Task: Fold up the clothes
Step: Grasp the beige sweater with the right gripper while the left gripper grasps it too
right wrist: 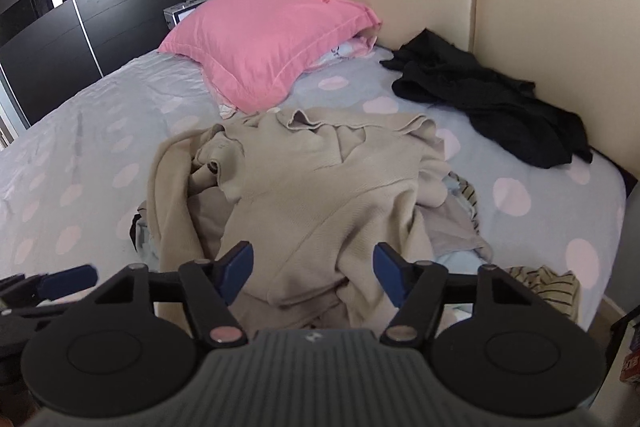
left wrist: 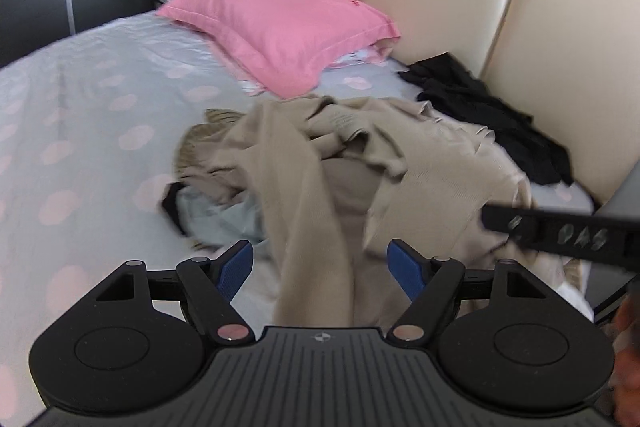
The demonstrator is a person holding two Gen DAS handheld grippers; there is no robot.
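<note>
A beige knit garment lies crumpled atop a heap of clothes on the bed, a black garment bunched near the headboard; nothing appears folded. The left gripper and right gripper gape wide, seemingly holding nothing.

Beige knit sweater crumpled atop clothes heap mid-bed; black garment bunched against headboard.
</note>
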